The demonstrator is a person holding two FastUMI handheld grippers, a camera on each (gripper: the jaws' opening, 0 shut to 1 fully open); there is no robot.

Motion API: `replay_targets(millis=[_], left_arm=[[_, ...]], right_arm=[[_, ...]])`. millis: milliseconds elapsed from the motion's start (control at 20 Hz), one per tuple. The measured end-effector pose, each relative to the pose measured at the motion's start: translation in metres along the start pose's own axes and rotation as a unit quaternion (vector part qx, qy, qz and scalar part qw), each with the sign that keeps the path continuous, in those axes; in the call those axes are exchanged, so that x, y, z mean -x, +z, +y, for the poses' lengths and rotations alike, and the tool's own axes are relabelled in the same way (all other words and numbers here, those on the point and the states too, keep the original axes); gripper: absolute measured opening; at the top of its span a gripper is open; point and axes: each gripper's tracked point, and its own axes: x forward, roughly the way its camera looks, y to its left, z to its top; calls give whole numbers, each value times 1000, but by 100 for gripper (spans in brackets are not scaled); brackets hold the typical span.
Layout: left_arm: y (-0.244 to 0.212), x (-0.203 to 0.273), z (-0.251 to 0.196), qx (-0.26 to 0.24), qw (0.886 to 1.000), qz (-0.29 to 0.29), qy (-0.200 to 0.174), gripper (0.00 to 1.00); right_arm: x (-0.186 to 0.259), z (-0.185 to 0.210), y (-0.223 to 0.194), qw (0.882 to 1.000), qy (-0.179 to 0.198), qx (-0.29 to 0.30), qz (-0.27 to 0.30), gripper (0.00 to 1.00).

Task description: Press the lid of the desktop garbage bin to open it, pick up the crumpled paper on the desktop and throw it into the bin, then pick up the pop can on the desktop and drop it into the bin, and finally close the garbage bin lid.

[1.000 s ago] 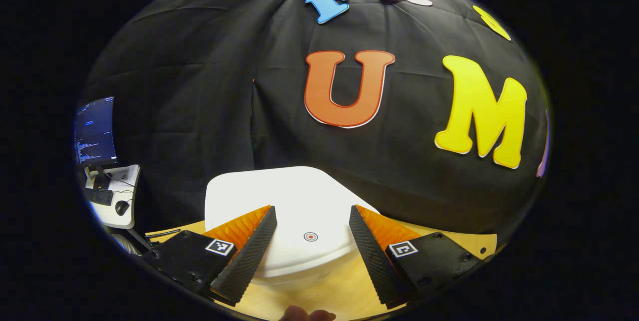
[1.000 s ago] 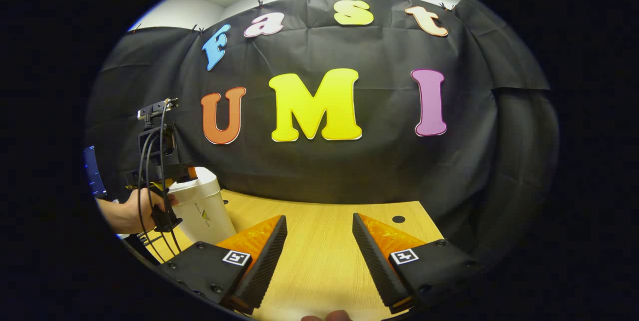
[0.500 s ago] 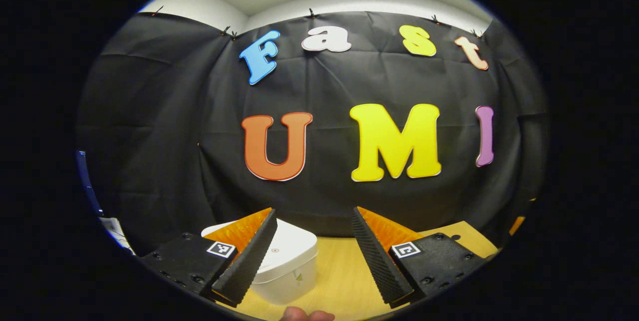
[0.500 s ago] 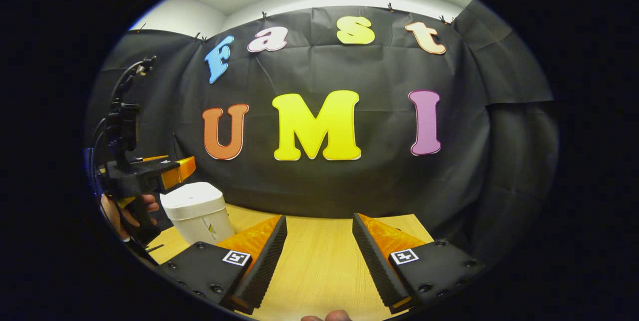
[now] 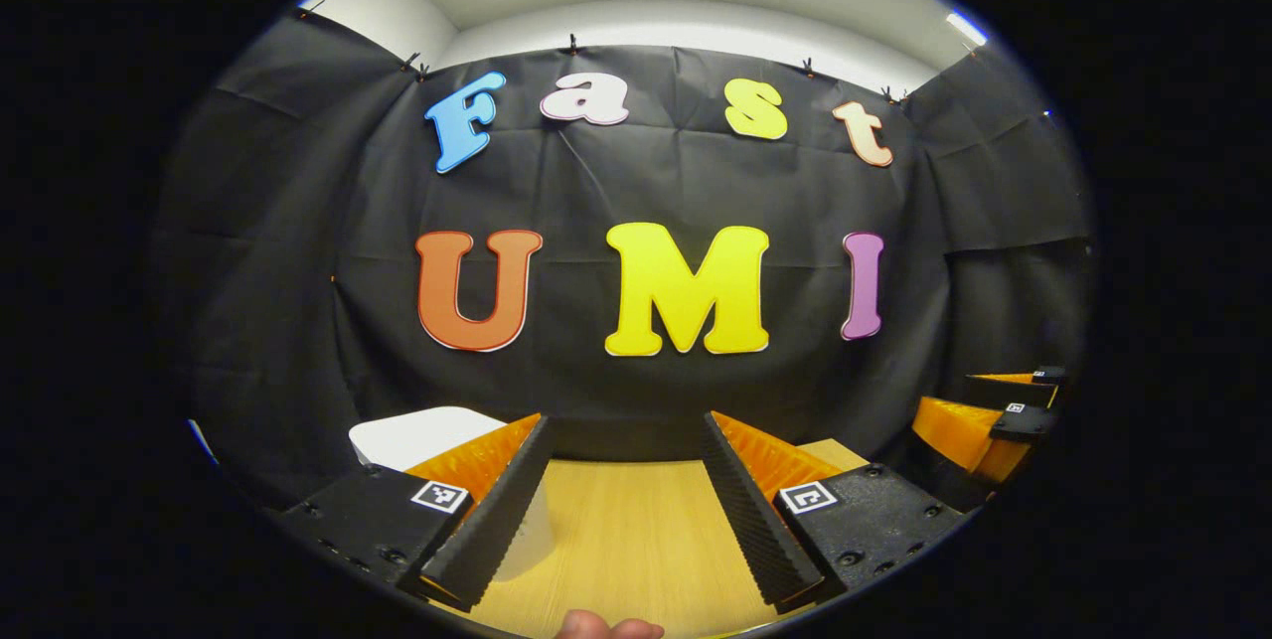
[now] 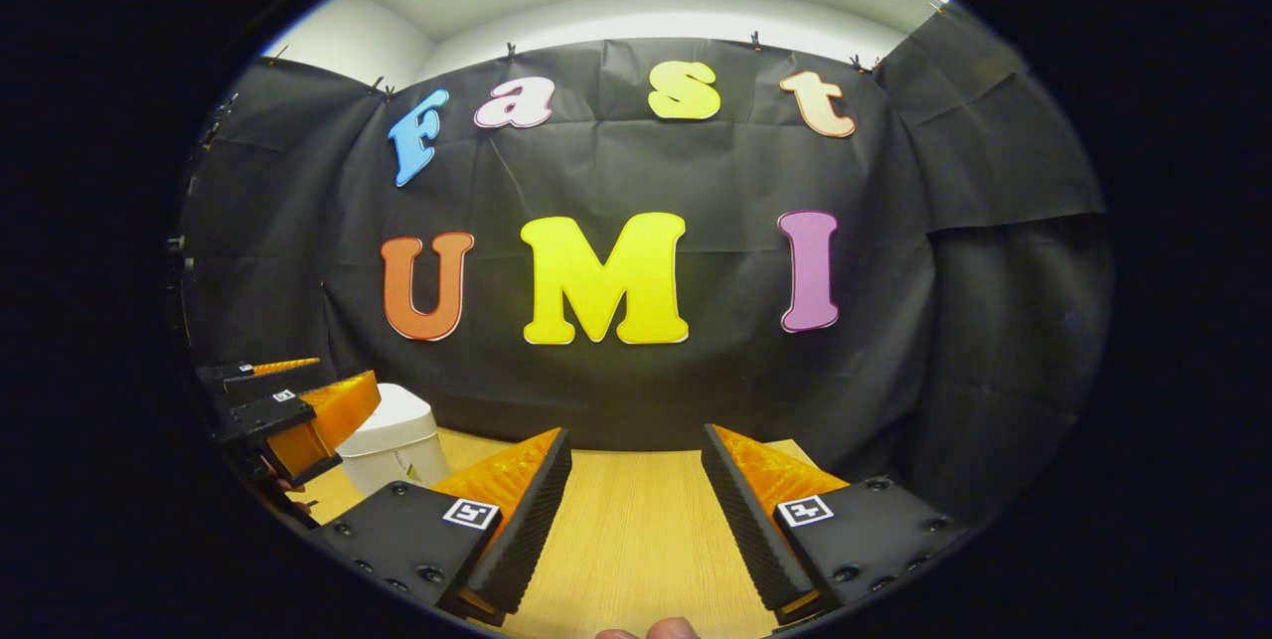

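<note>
White garbage bin [image 6: 397, 435] sits lid down at the worktop's [image 6: 636, 520] far left by the black cloth wall; in the left gripper view it's partly behind the left finger. Left tool [image 5: 626, 510] jaws wide, empty, held above the wood. Right tool [image 6: 631, 520] also wide, empty.

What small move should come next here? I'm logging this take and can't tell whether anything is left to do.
Probably just lower both grippers to rest. The bin stands on the desk with its lid down. The left gripper and right gripper are both open, holding nothing, pointed at the wall. No paper or can lies on the visible wood, so the task looks finished.
</note>
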Motion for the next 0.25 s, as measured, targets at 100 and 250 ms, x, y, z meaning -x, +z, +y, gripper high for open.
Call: replay_targets(millis=[100,250], left_arm=[[2,5,-1,-12,1000,-2,-2,98],[5,9,5,-16,1000,-6,6,98]], right_arm=[[5,2,2,1000,-1,0,-4,86],[10,5,4,1000,-5,-1,-8,86]])
